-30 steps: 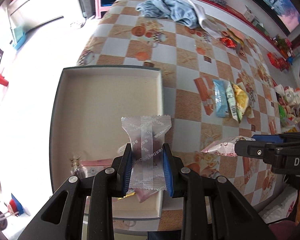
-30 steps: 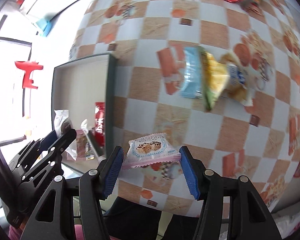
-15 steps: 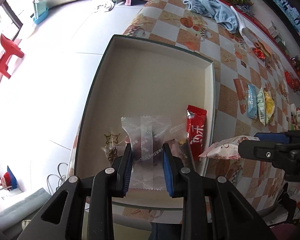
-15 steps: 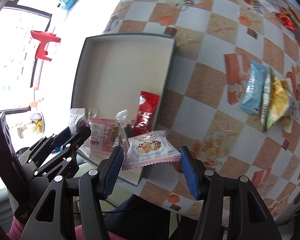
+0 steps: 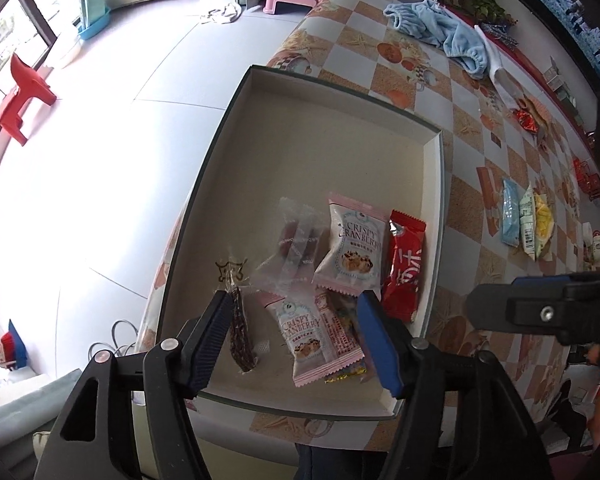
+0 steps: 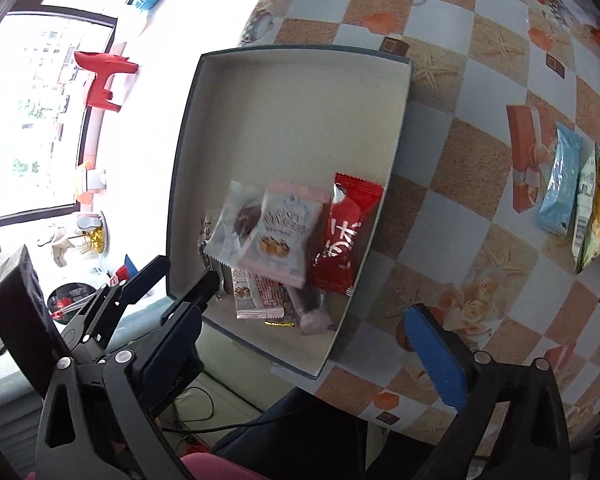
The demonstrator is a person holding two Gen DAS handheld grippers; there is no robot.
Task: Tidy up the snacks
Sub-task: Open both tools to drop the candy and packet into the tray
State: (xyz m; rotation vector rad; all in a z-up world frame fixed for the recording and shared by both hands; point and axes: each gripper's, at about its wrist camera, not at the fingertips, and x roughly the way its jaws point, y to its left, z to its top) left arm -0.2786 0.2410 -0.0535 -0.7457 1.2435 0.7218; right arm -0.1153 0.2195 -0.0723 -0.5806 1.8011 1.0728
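The snacks are lying in a heap at the near end of the tray (image 5: 432, 216), which is sitting on the checkered table (image 5: 452, 92) at its edge. Two pink cranberry packs (image 5: 352, 252) are overlapping there, one nearer and one farther. A clear packet (image 5: 296, 248) is resting just left of the farther pack, and a red packet (image 5: 404, 268) is lying along the tray's right wall. A thin dark stick (image 5: 240, 328) in clear wrap is lying at the left of the heap. From the right wrist camera the farther pink pack and the clear packet are looking blurred.

The left gripper (image 5: 296, 344) is pointing down over the heap with its jaws opening and nothing pinched; the nearer pink pack is showing between them, lying loose in the tray. The right gripper (image 6: 320, 344) is hanging over the tray's near corner, its jaws opening wide, gripping nothing.

Out on the table, well apart from the tray, a blue packet (image 6: 560, 188) and a yellow-green bag (image 6: 596, 216) are lying side by side.
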